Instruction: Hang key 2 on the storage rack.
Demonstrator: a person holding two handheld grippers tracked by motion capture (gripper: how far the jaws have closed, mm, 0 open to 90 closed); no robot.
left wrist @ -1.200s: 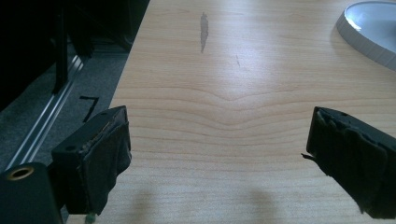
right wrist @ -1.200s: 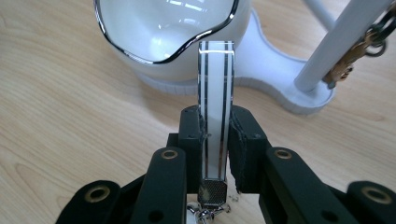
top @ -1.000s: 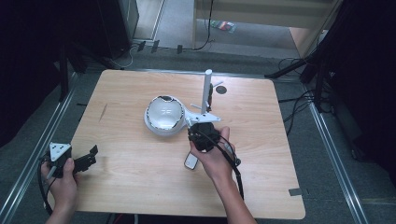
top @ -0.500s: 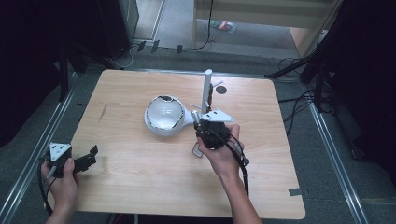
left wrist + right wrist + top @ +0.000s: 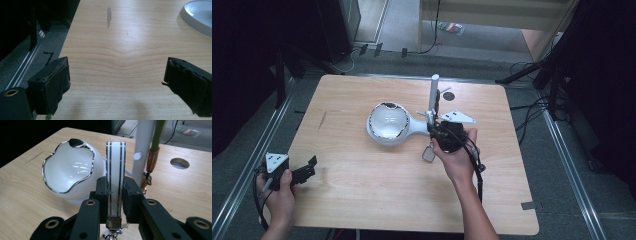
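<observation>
Right gripper (image 5: 115, 195): my jaws are clamped on a flat white strap with black stripes (image 5: 115, 177); it stands upright between them at the centre of the right gripper view.
Strap end: a metal clasp (image 5: 113, 223) hangs at the bottom edge, partly cut off.
Left gripper (image 5: 117, 82): my jaws are wide apart over bare wood, nothing between them; in the high view it sits at the lower left (image 5: 292, 172).
White bowl-shaped lamp (image 5: 388, 122): centre of the wooden table (image 5: 362, 200), just left of my right gripper.
White post (image 5: 433, 95): upright behind the lamp.
Writing: I can read none.
</observation>
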